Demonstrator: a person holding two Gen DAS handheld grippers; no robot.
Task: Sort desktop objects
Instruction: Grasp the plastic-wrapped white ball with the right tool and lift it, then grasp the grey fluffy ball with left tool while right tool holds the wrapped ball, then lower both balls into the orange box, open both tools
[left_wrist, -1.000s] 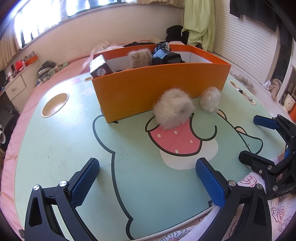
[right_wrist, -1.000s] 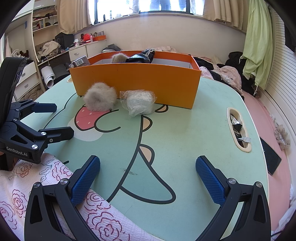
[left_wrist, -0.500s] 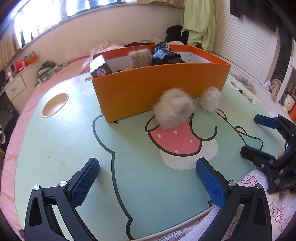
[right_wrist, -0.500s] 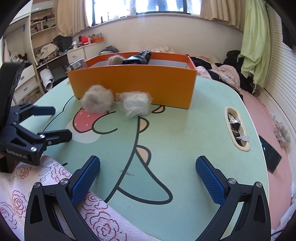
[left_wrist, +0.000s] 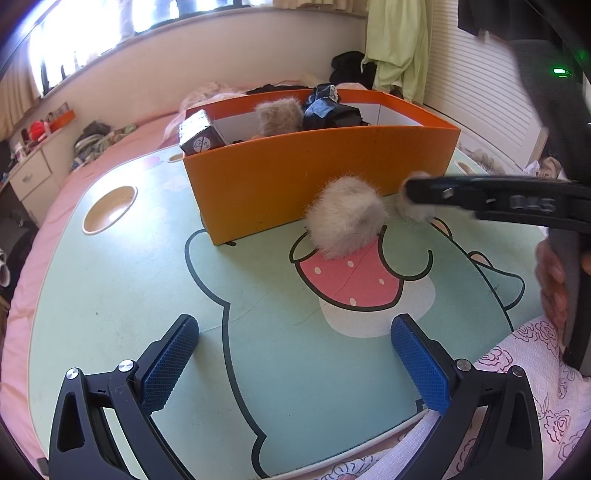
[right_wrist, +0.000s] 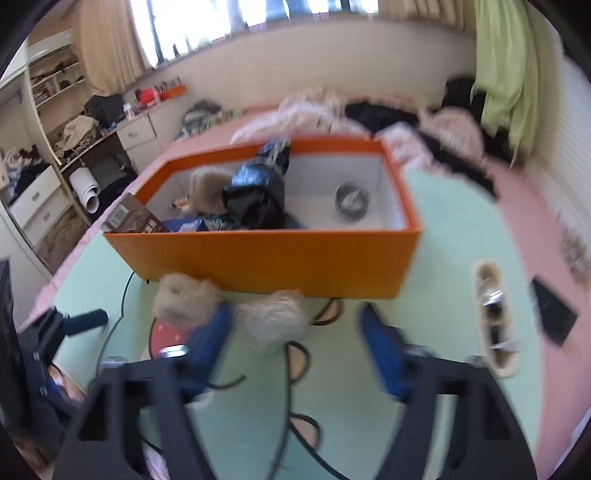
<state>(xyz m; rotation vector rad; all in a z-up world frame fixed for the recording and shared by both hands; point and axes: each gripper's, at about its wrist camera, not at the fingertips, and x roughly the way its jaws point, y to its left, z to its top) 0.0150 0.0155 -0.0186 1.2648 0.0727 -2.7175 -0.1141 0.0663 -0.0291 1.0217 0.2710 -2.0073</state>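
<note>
two fluffy balls beside one orange box.

Two fur balls on table: one, other. One orange box. Third fur ball inside.

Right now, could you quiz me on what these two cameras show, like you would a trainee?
1. True or false: the grey fluffy ball lies inside the orange box.
2. The paler wrapped ball sits at the open fingers of which gripper? A) left gripper B) right gripper
3. Fill in: the black bag lies inside the ____.

Key: 1 false, it rests on the table in front of the box; 2 B; 3 orange box.
</note>
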